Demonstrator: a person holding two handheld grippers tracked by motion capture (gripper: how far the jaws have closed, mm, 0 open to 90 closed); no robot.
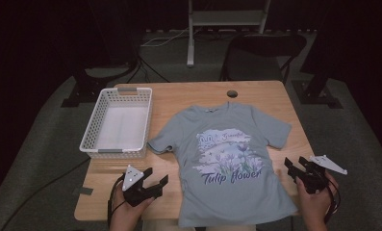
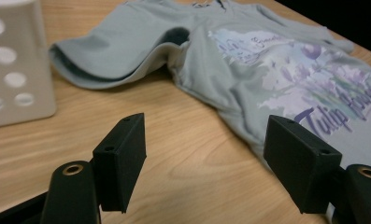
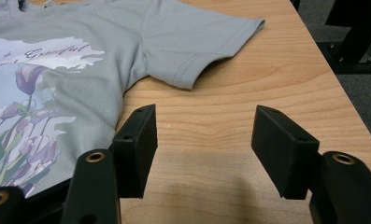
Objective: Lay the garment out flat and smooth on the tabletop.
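- Shirt (image 1: 229, 161) lay flat, print up, at the frame's centre on the desk (image 1: 179, 98).
- Left tongs (image 1: 154, 182) and right tongs (image 1: 294, 165) flanked its lower edges, both open, holding nothing.
- Approach stage, probably; next, each needed to pinch a hem or sleeve.

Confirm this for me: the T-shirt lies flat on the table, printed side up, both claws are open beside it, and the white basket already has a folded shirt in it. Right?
Not quite. The white basket holds nothing, as the high view shows. The rest stands: the T-shirt lies flat on the table, printed side up, with the left claw and right claw open beside it.
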